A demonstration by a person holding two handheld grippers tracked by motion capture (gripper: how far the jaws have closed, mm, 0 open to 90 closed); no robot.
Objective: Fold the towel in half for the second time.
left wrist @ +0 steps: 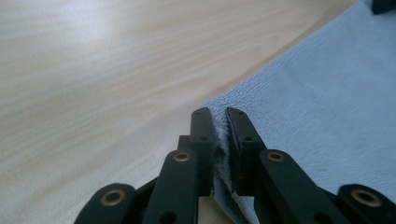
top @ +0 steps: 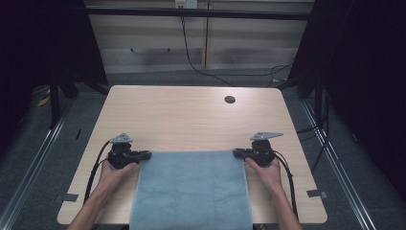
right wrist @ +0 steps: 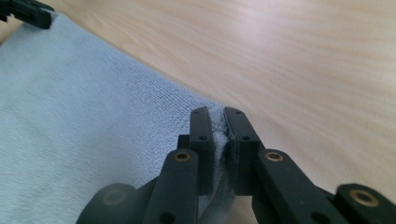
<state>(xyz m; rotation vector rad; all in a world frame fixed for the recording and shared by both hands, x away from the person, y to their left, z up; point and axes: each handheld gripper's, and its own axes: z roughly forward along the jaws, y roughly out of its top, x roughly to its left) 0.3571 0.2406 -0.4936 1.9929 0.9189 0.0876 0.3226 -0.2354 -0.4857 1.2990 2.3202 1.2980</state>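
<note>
Towel point(top: 191, 189) near end cut off by the high view's bottom edge, forearms cropped there too, towel corners pinched out of sight between each gripper's jaws, desk point(top: 191, 115) front edge partly covered.

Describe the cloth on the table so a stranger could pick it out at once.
On the pale wooden table, look at the near edge between the person's hands. The blue-grey towel lies flat there, hanging over that edge, its far corners pinched by the left tool and right tool.
</note>
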